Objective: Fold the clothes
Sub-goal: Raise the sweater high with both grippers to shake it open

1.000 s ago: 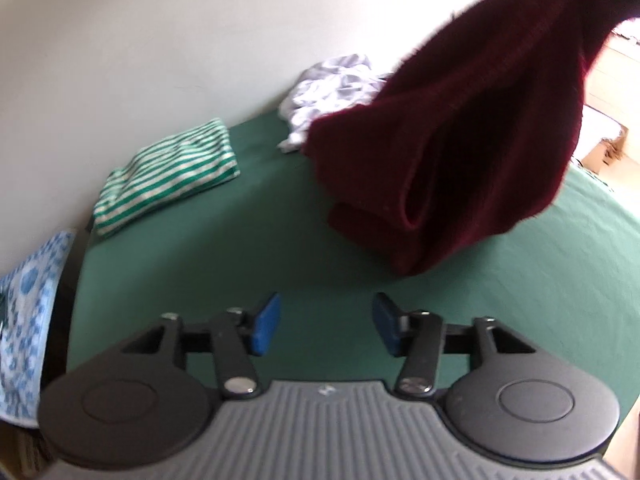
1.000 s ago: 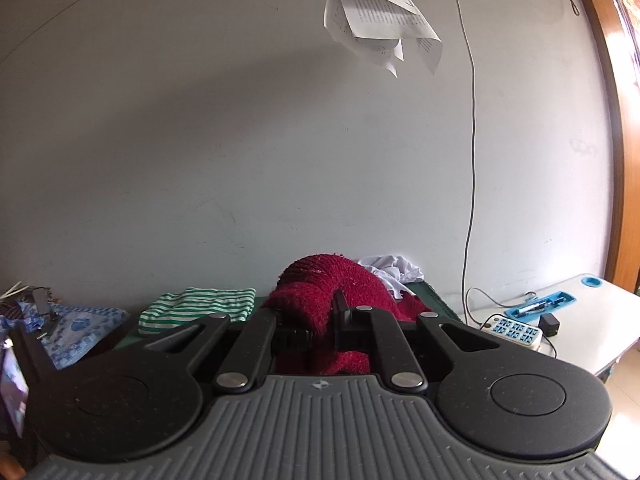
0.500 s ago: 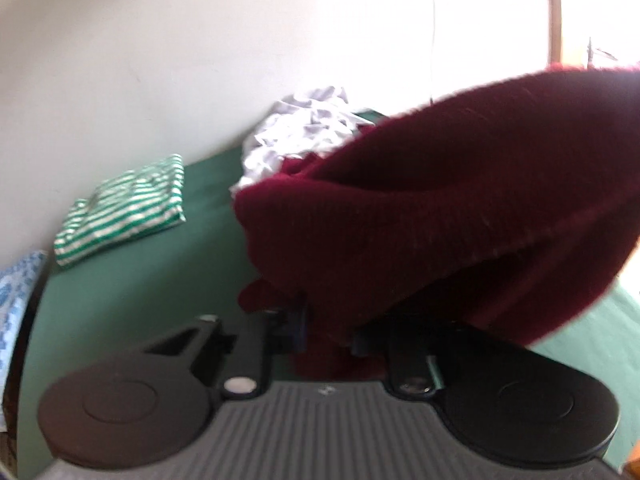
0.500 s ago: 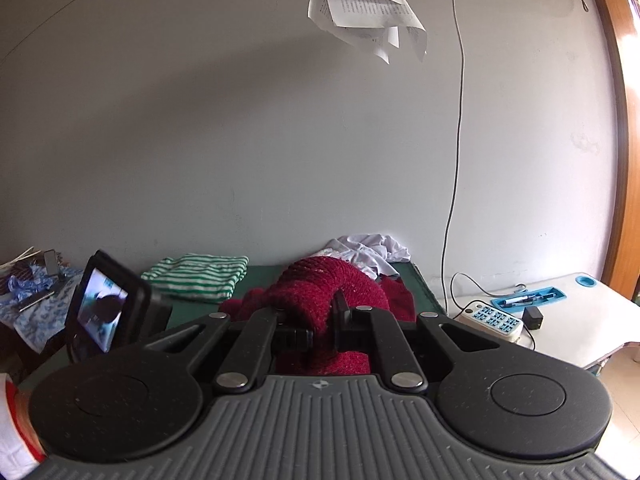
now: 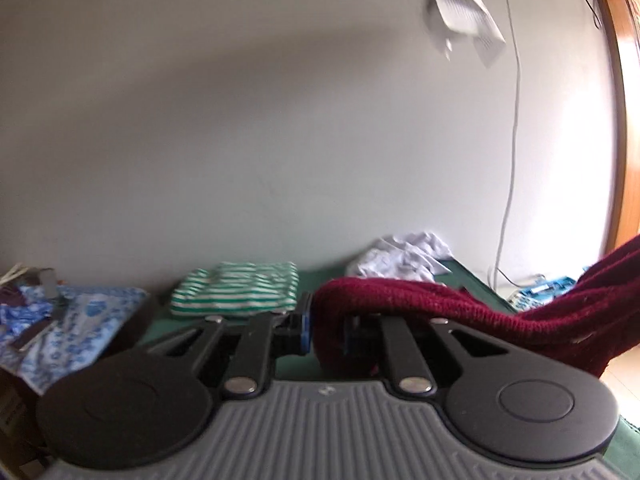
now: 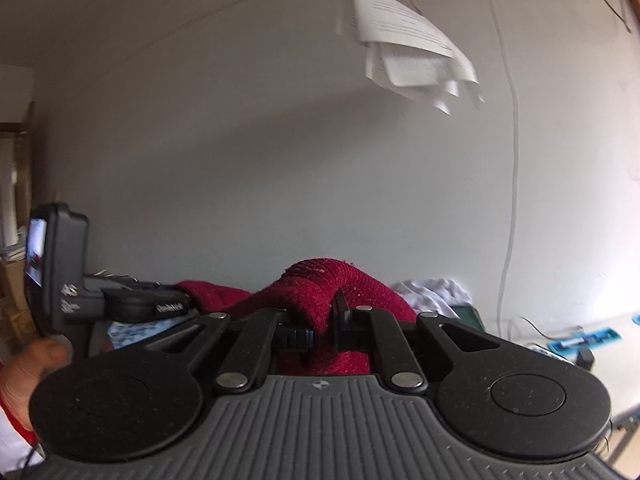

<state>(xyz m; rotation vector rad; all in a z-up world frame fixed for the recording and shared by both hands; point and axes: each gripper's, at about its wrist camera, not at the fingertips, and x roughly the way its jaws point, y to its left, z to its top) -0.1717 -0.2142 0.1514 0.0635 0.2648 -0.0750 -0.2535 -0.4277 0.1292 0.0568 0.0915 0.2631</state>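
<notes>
— Sweater first: where does it sit against each claw?

— Going left to right in the left wrist view, the left claw (image 5: 325, 326) has a bunched fold of the dark red knitted sweater (image 5: 432, 312) between its blue pads (image 5: 305, 322). Its jaws are closing, and the knit already fills the gap and presses on the pads. From there the cloth runs off to the right and rises toward the frame's edge, hanging clear of the green bench (image 5: 472, 280).

— And the other side?

— In the right wrist view the left claw (image 6: 176, 307) shows at the left, held by a hand (image 6: 28, 368), with the sweater (image 6: 332, 284) stretching from it to the right claw (image 6: 322, 330). That claw's jaws are drawn nearly together, clamped on a thick hump of the knit that stands up above the fingers.

— So the garment hangs between the two?

— Yes, gripped at both ends and lifted off the bench.

— What else is on the bench?

— From left, a blue-and-white patterned cloth (image 5: 76, 320) beyond the bench's left end, a folded green-and-white striped garment (image 5: 236, 290) against the wall, then a crumpled white garment (image 5: 404, 258) near the far right corner.

— Any containers?

— A blue tray (image 6: 584, 338) on a white side table at the right. Its contents are too blurred to name.
</notes>
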